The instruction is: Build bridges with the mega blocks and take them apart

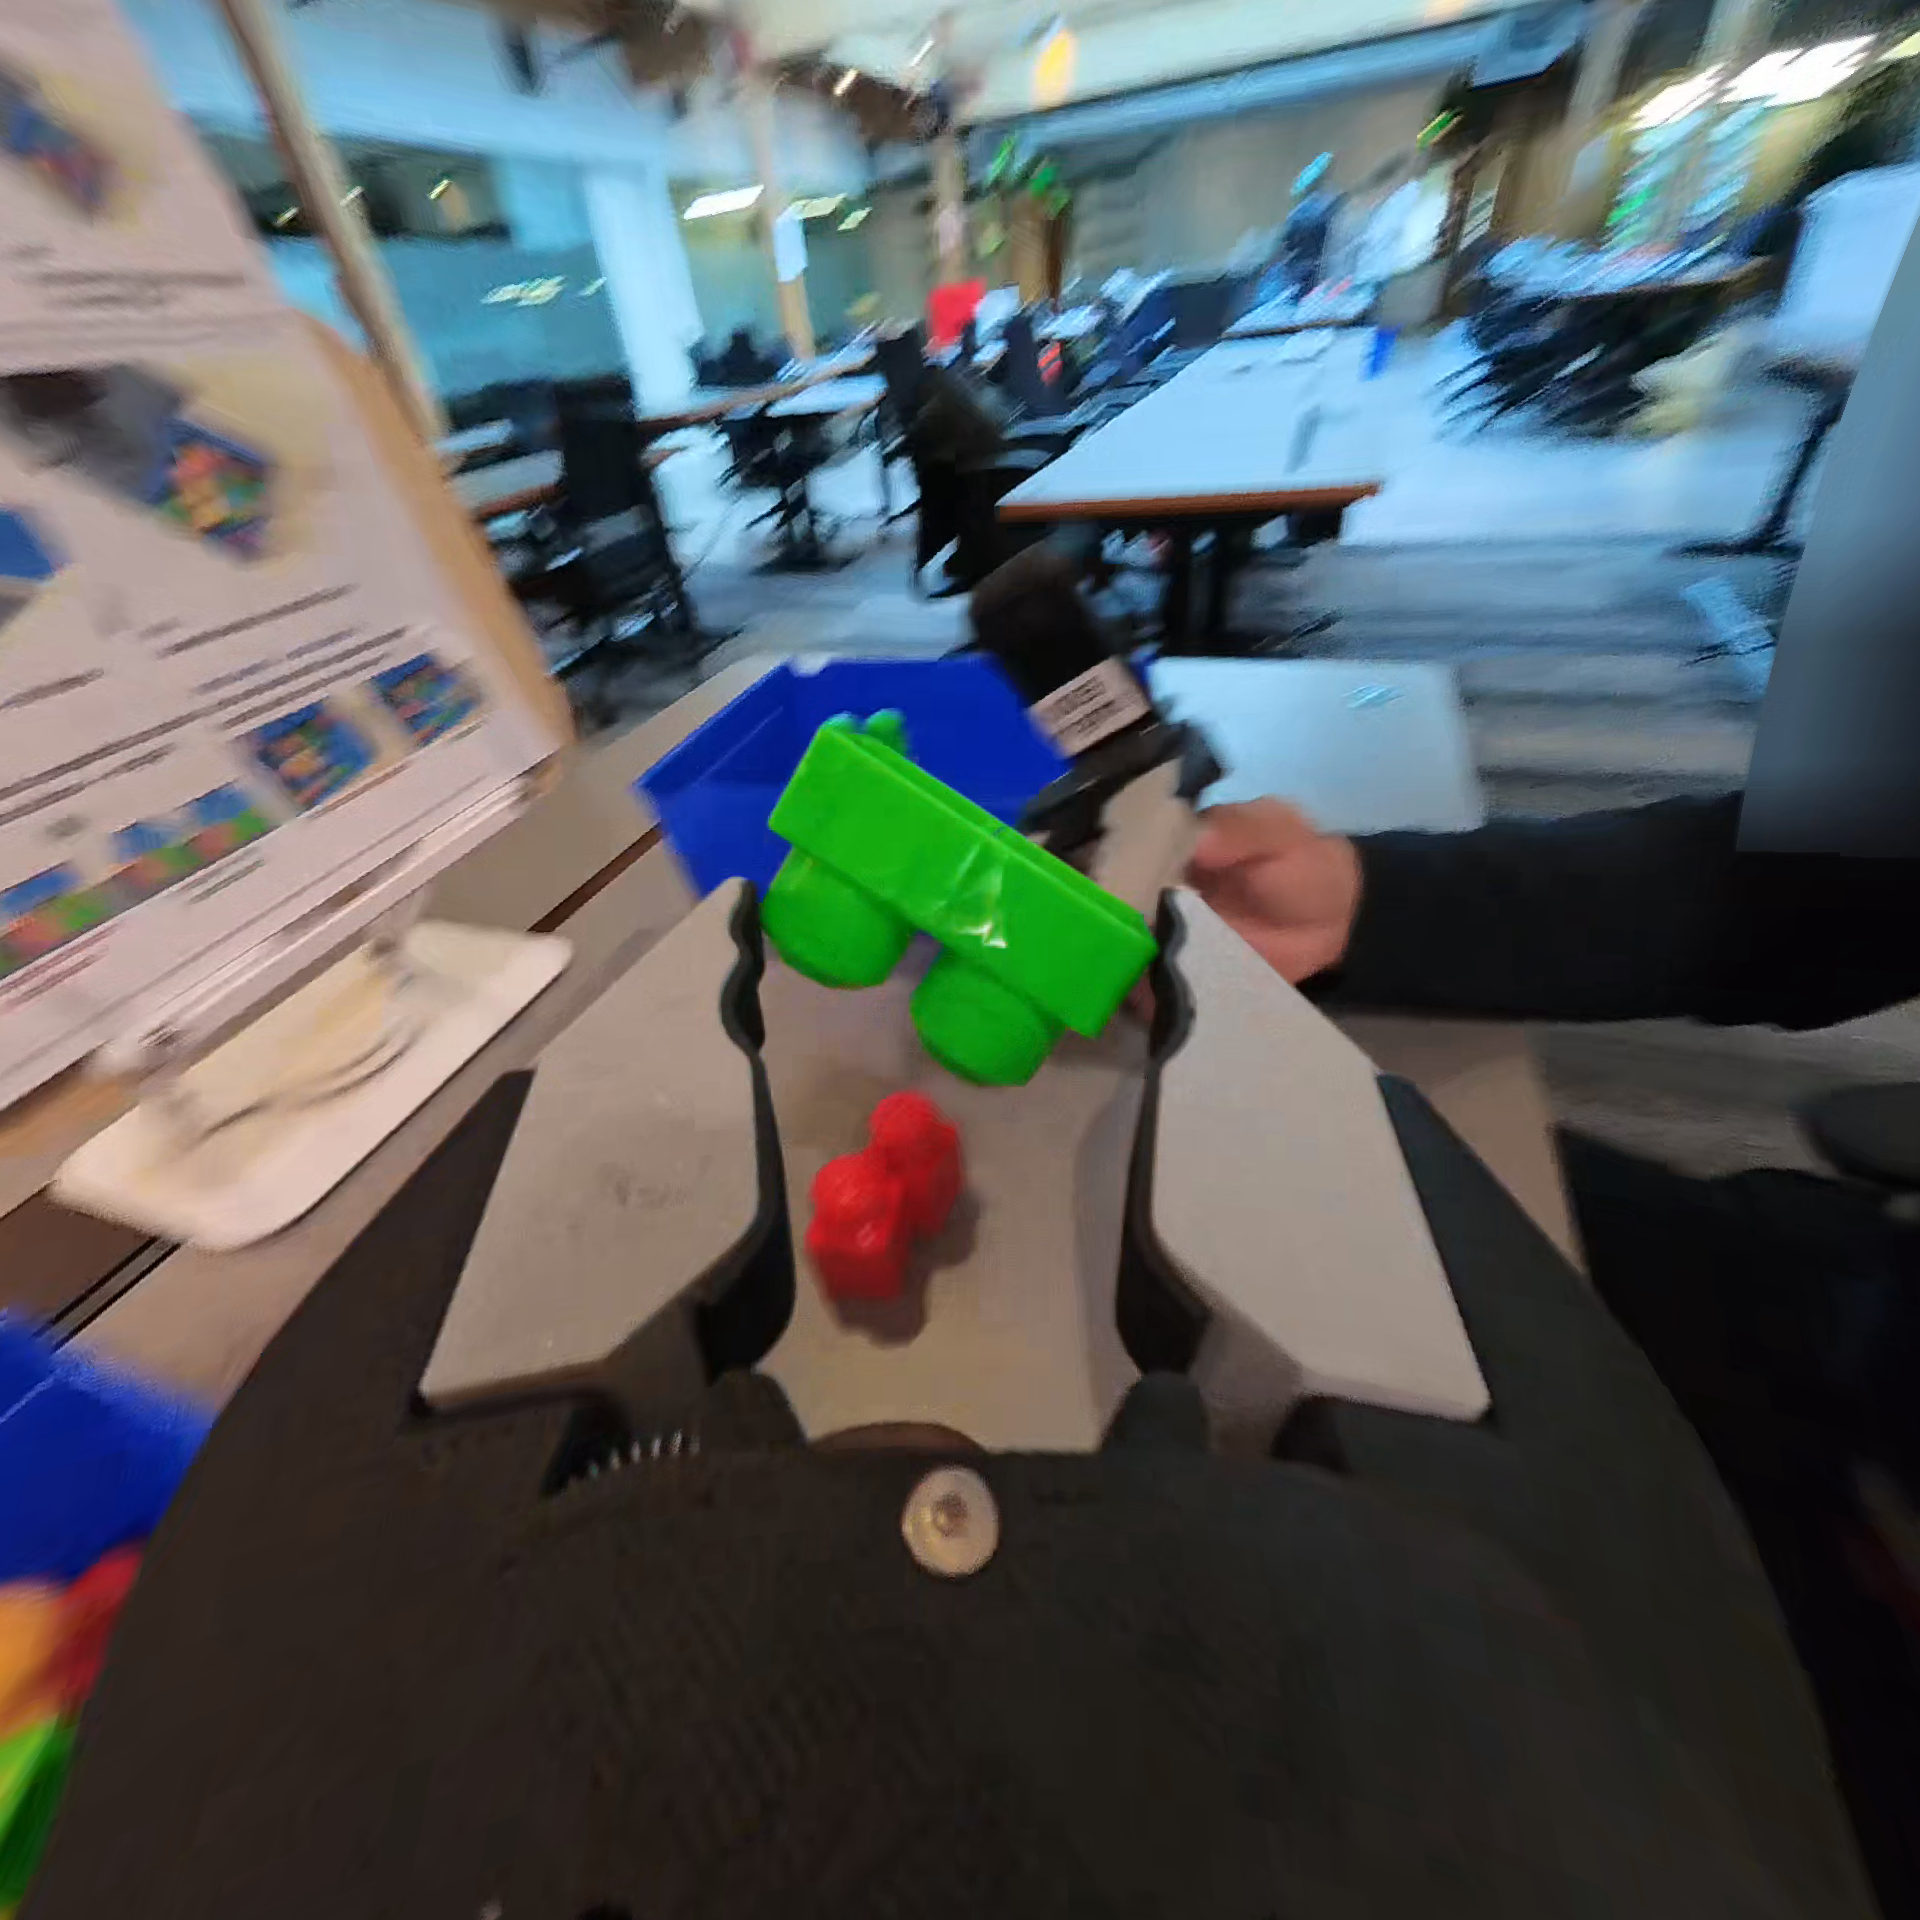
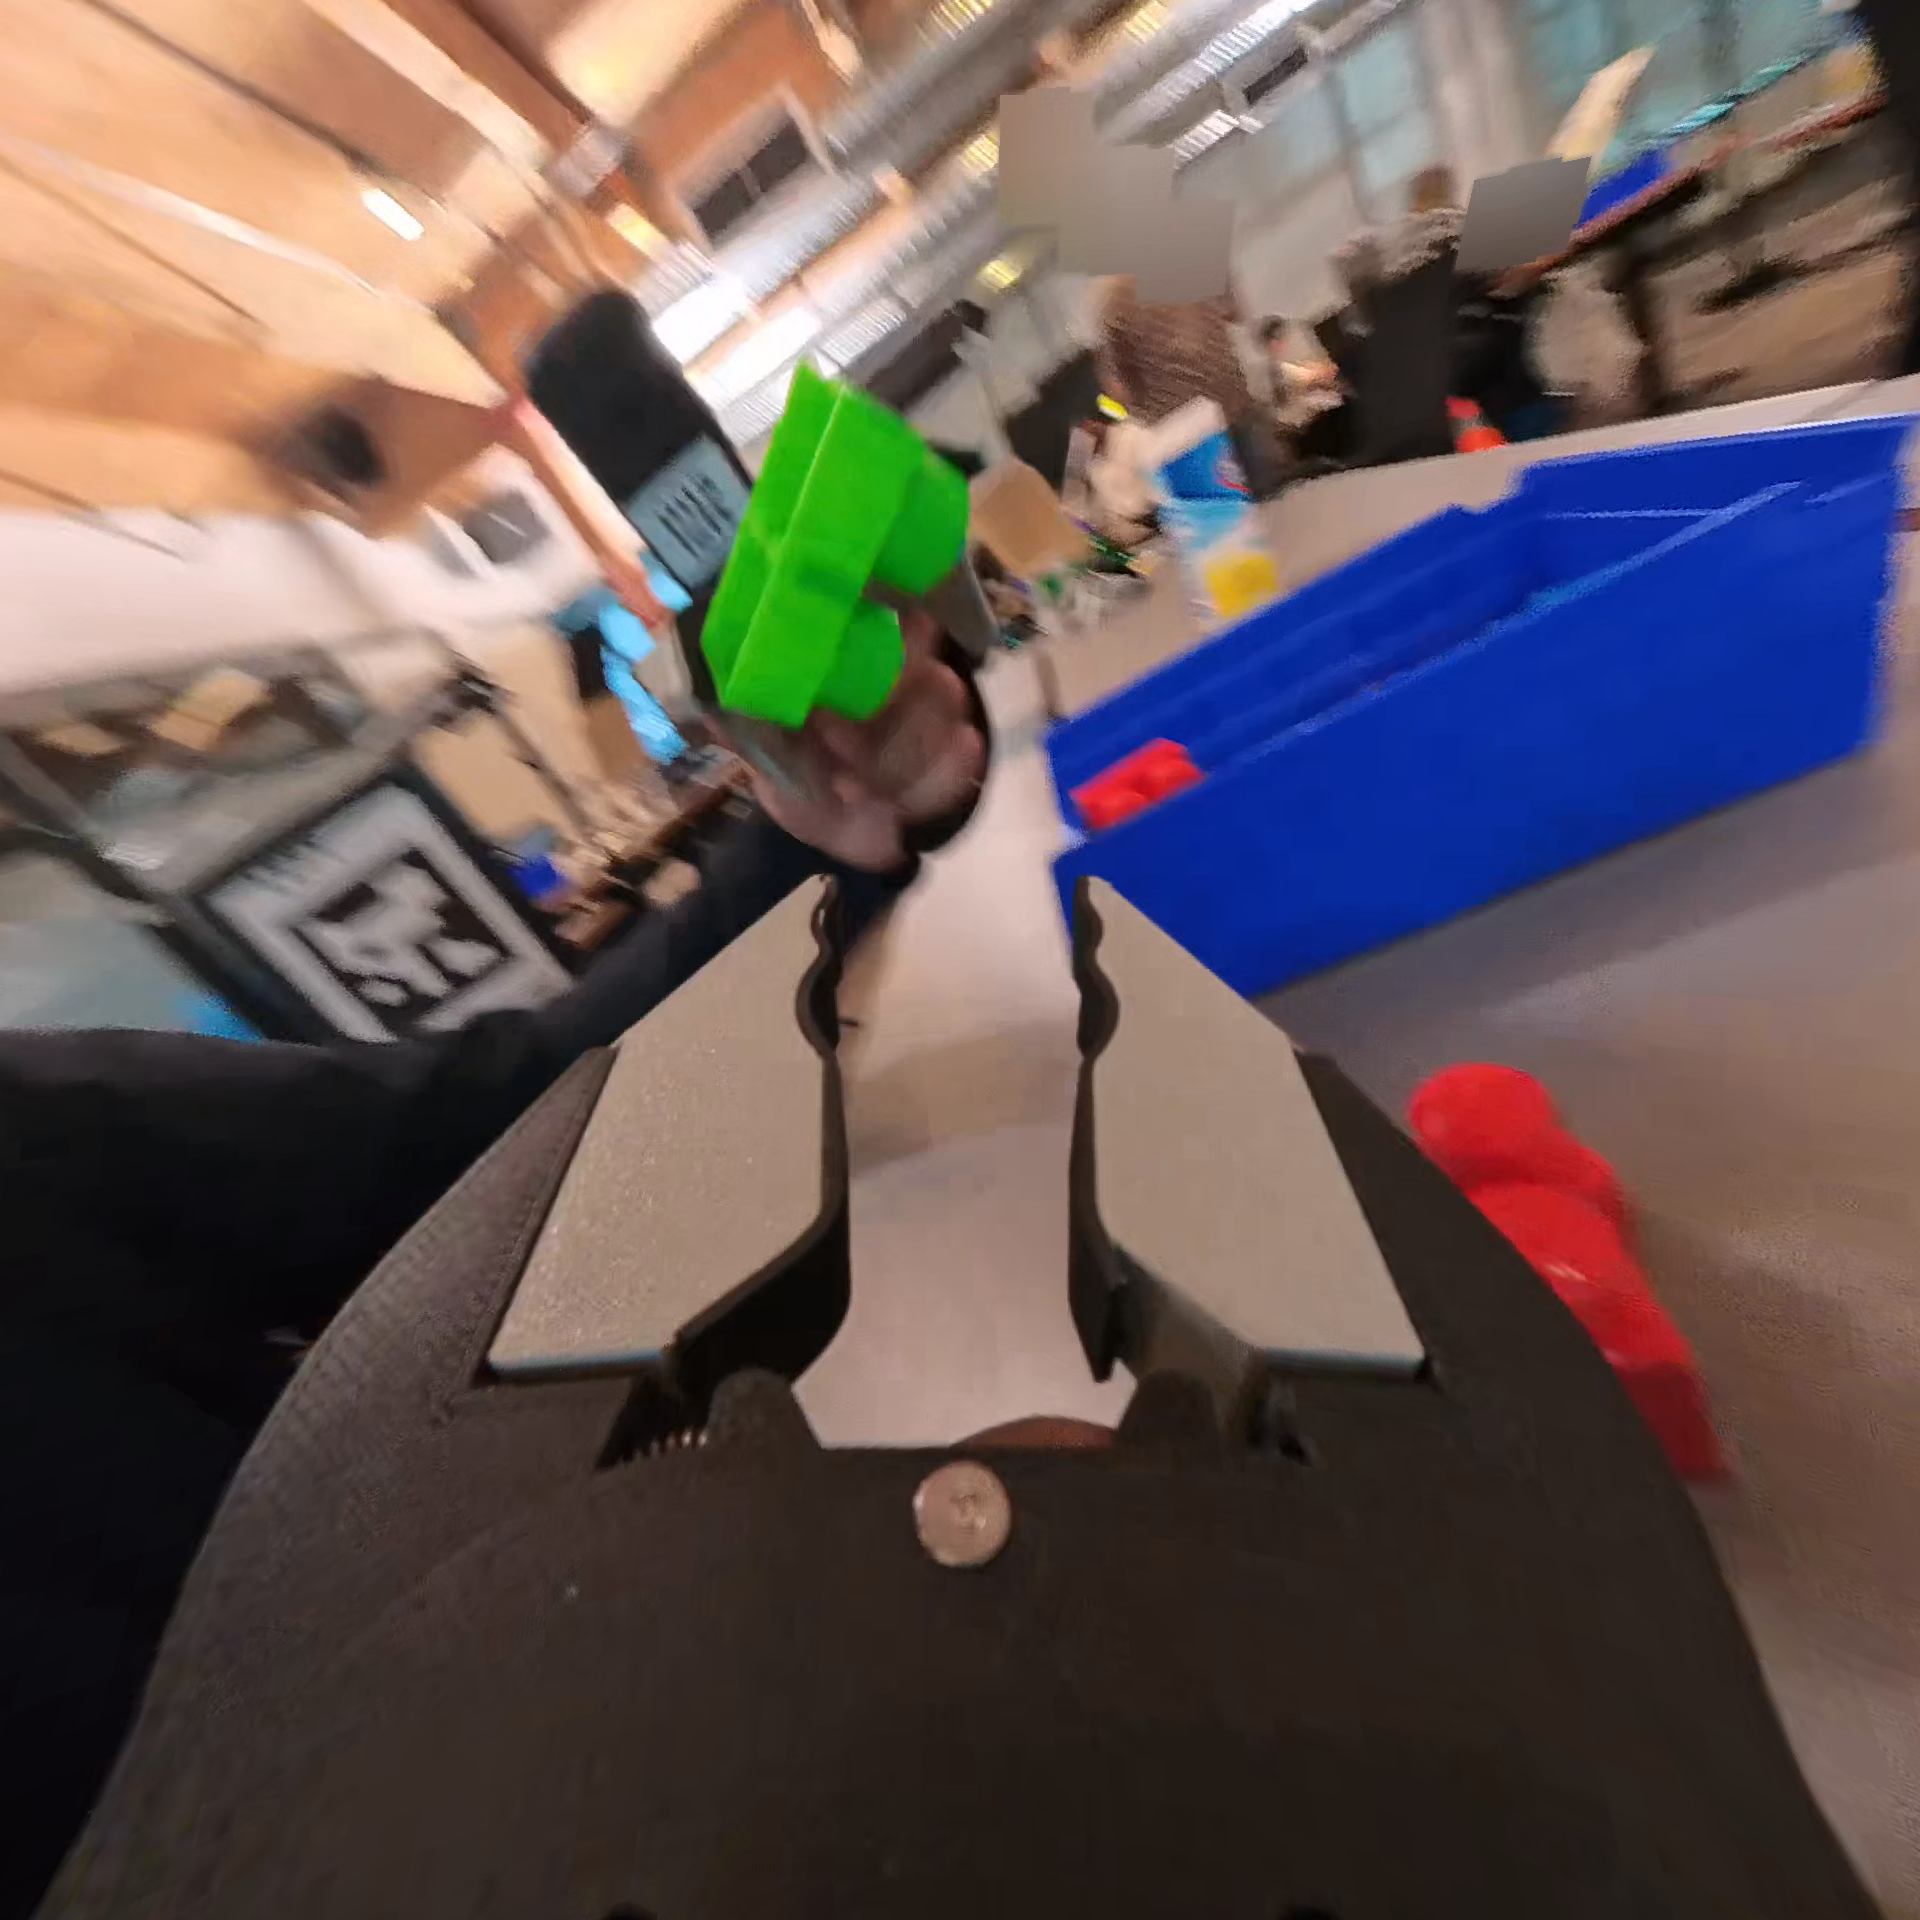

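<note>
From the left wrist: left gripper (image 1: 956,909) set with jaws wide, clamping a green mega block (image 1: 935,883) lengthwise, aloft above the table (image 1: 665,862). Sits skewed, studs turned down toward the camera, one end corner against the right pad and a stud against the left pad, so appears to bear on little surface. Could pivot or pop free under any twist or jolt, since a corner-and-stud hold gives poor purchase. Below it lies a small red block (image 1: 883,1195) on the table, right between the fingers; could get knocked aside or landed on if the green piece drops. Beyond stands a blue bin (image 1: 748,769), and an instruction sheet (image 1: 208,520) on its stand close at the left, within reach of a careless swing. From the right wrist: right gripper (image 2: 956,904) with jaws part open and holding nothing, only bare table showing between the pads. Shows the same green mega block (image 2: 821,561) high in the other gripper, well apart, above the hand (image 2: 883,769). Lies a long red block (image 2: 1538,1226) just beside the right finger, likely to be nudged on any sideways move. Holds another red block (image 2: 1138,779) in the blue bin (image 2: 1455,727). Heavy blur in both views, hinting at fast motion, which makes a loose hold riskier.
</note>
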